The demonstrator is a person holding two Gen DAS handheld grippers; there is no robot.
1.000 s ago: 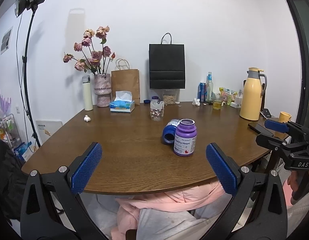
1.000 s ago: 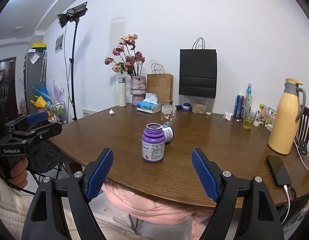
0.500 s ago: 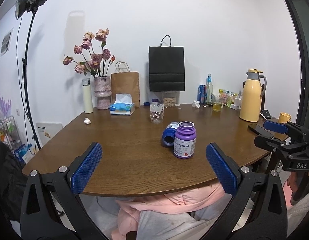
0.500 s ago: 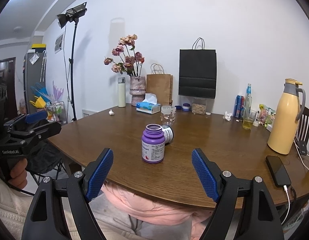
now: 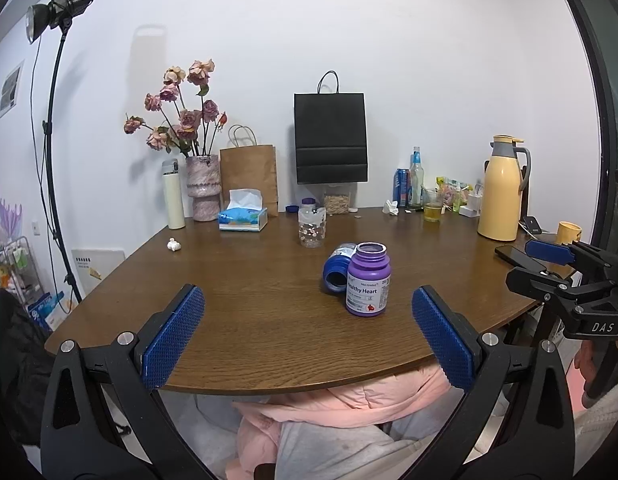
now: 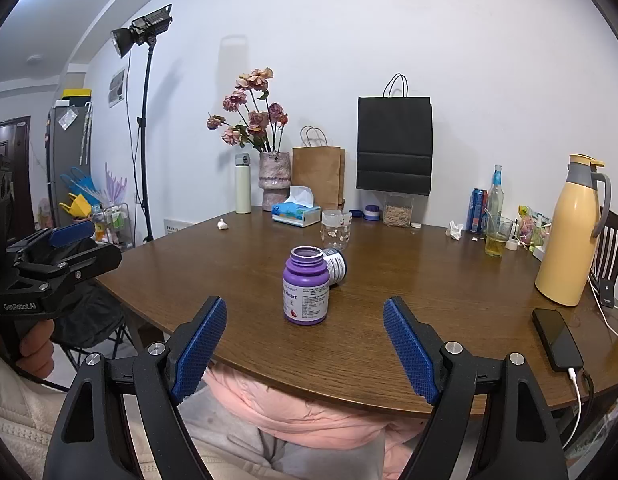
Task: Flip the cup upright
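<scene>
A purple open-topped bottle (image 5: 368, 280) (image 6: 306, 285) stands upright near the front middle of the brown table (image 5: 237, 304). A blue bottle (image 5: 336, 267) (image 6: 335, 266) lies on its side just behind it, touching it. Farther back stands a clear dotted glass cup (image 5: 312, 227) (image 6: 335, 229); I cannot tell which way up it is. My left gripper (image 5: 309, 295) is open at the table's near edge, its blue pads (image 5: 173, 336) wide apart. My right gripper (image 6: 306, 307) is open too, with the purple bottle beyond its gap.
A vase of flowers (image 5: 203, 184), tissue box (image 5: 243, 218), paper bags (image 5: 329, 138), drink bottles and a yellow thermos jug (image 5: 503, 188) line the back and right. A phone (image 6: 557, 338) lies charging at the right edge. A pink-clad lap (image 5: 341, 412) sits below the table edge.
Nothing of note: both grippers stay open near the table edge and the bottles have not moved; the views drift only slightly.
</scene>
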